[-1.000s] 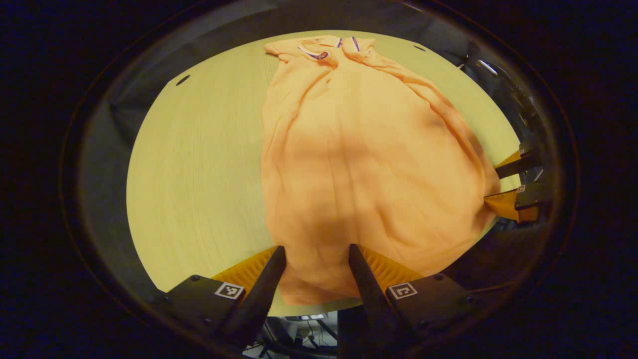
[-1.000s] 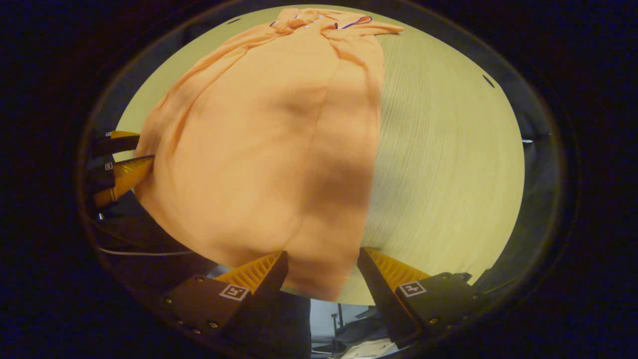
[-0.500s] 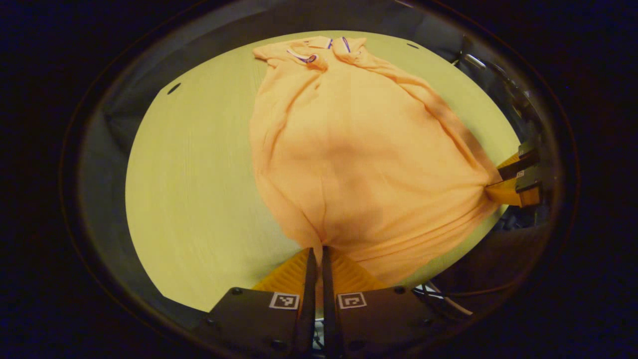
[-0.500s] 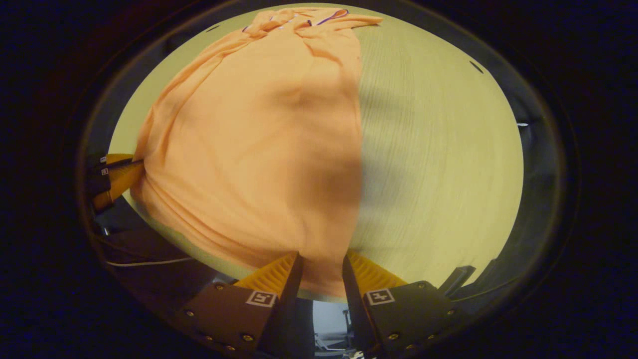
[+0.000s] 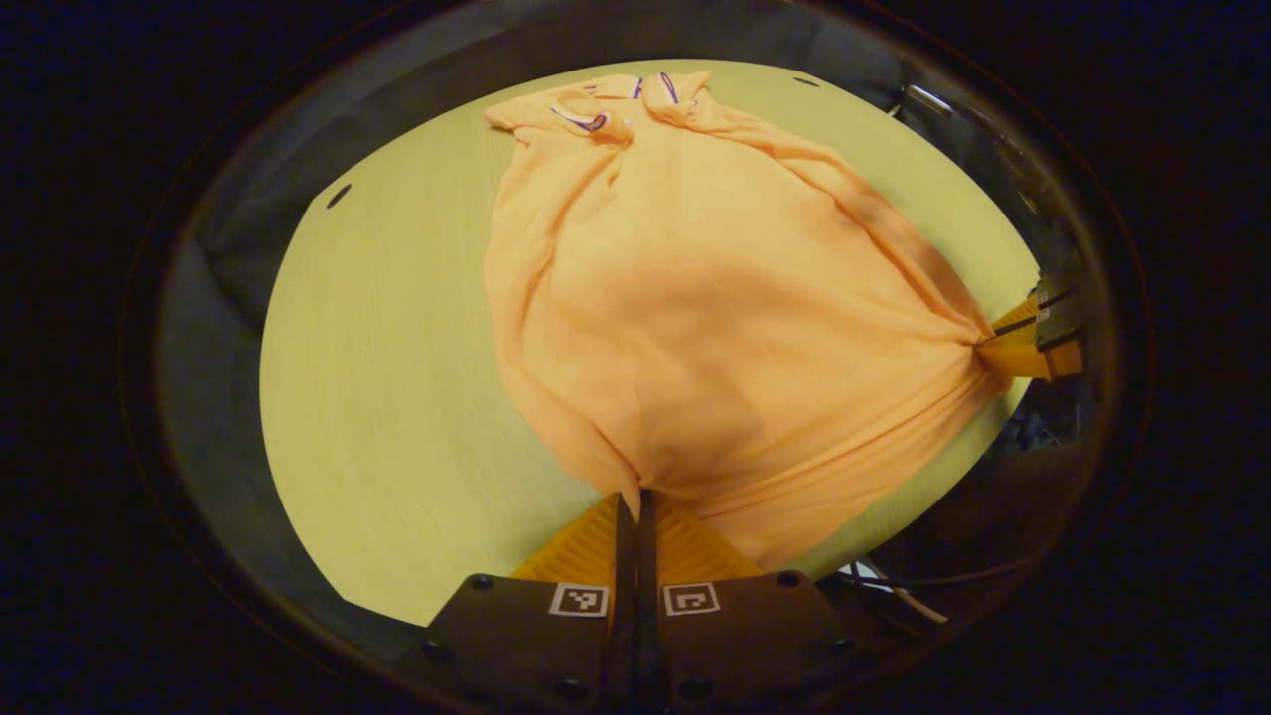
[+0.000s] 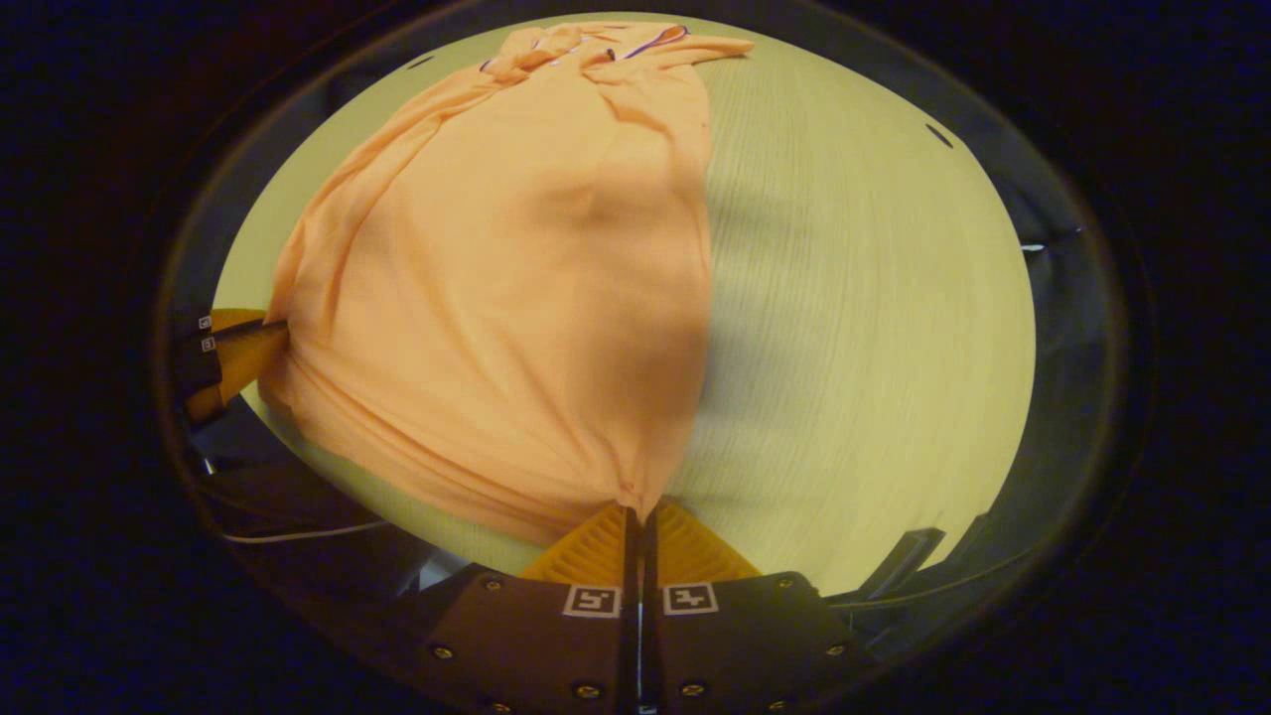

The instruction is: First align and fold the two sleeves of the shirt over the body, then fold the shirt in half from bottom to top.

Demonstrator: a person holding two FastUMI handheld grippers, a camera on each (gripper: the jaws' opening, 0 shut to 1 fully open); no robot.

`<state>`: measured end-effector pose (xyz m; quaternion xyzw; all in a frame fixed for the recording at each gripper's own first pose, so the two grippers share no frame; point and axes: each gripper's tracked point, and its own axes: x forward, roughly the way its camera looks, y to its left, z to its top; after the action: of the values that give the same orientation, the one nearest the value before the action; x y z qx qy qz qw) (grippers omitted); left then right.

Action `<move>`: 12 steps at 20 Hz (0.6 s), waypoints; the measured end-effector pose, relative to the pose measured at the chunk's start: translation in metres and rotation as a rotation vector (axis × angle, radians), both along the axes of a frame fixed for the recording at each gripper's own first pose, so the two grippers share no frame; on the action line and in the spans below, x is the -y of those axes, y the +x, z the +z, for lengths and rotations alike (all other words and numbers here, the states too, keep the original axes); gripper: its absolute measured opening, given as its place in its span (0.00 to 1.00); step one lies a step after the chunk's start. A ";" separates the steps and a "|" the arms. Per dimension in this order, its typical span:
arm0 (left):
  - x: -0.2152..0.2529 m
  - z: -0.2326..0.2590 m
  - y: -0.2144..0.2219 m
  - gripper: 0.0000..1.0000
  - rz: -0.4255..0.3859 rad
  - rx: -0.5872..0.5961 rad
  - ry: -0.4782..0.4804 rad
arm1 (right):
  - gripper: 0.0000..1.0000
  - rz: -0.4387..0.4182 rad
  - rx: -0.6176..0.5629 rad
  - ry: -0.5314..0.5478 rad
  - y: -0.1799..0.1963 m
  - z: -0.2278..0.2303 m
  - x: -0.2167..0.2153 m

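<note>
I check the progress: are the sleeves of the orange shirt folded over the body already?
Apparently folded: orange polo shirt lies as a narrow panel, no sleeve spread on the table.

An orange shirt (image 5: 695, 318) lies spread on the pale wooden table (image 5: 397, 397).

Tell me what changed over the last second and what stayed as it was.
Both grippers took hold of the shirt: the left gripper closed on its near hem corner first, then the right gripper on the other, bunching the fabric. The collar end stayed lying on the table, sleeves folded in.
</note>
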<state>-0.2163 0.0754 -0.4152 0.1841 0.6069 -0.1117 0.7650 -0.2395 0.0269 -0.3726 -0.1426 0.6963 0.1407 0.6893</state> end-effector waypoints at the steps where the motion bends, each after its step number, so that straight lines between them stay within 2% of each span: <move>1: 0.001 0.000 0.001 0.06 -0.005 0.006 -0.003 | 0.01 -0.001 0.001 0.003 0.001 0.000 0.000; 5: 0.001 0.005 0.011 0.06 0.006 0.036 -0.010 | 0.01 -0.009 0.016 0.015 0.005 0.004 -0.002; 12: 0.002 0.028 0.044 0.06 0.123 0.090 -0.079 | 0.01 -0.078 0.062 0.070 0.031 0.022 -0.013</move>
<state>-0.1725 0.0732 -0.3869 0.1210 0.5772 -0.0799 0.8036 -0.2084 0.0399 -0.3505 -0.0956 0.6741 0.1335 0.7201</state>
